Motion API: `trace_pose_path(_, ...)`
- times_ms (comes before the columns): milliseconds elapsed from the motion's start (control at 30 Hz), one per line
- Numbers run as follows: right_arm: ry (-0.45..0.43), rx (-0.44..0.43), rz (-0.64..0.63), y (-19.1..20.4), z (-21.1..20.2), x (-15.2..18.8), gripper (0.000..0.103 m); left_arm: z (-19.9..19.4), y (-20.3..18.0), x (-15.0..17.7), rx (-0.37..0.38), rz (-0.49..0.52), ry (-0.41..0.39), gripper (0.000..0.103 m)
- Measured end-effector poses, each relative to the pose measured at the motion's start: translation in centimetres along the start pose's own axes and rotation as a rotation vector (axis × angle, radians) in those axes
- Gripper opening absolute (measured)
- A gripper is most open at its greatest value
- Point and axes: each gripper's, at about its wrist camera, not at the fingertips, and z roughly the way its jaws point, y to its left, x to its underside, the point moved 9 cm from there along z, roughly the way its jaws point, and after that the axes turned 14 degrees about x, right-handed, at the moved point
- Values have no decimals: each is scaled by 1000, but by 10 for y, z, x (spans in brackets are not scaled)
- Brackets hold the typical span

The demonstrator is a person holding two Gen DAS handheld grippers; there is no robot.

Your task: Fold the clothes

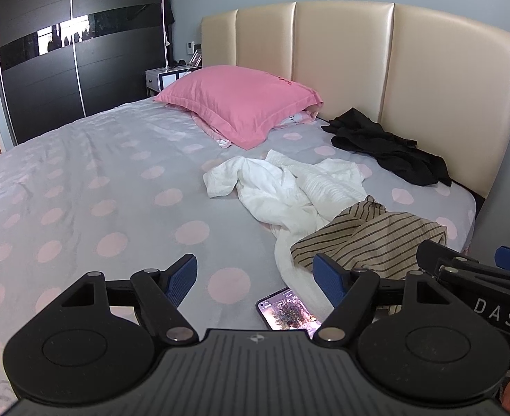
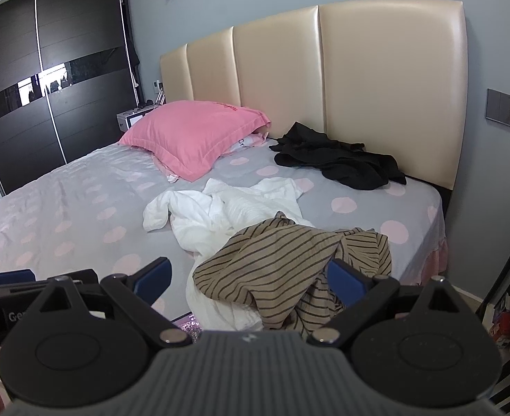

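Your left gripper point(image 1: 255, 279) and right gripper point(image 2: 249, 279) both hover over the bed point(image 1: 81, 180) with jaws spread wide, holding nothing. Three crumpled garments lie unfolded on the dotted sheet: the striped tan garment point(image 2: 282, 267) is nearest, just ahead of your right gripper, and overlaps the white garment point(image 1: 289, 187) beyond it. The black garment point(image 2: 338, 161) sits apart, against the headboard point(image 2: 376, 86). A lit phone point(image 1: 286, 312) lies between your left jaws, and a pink pillow point(image 1: 237, 100) rests farther back.

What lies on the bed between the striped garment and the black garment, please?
Mostly bare polka-dot sheet separates the striped garment from the black garment, clearest in the right wrist view.
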Motion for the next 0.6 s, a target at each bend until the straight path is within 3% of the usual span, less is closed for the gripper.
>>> trace_pose_path(600,-1,1,-2,1,1,5,98,4,-3,0,-7,-2,11,73)
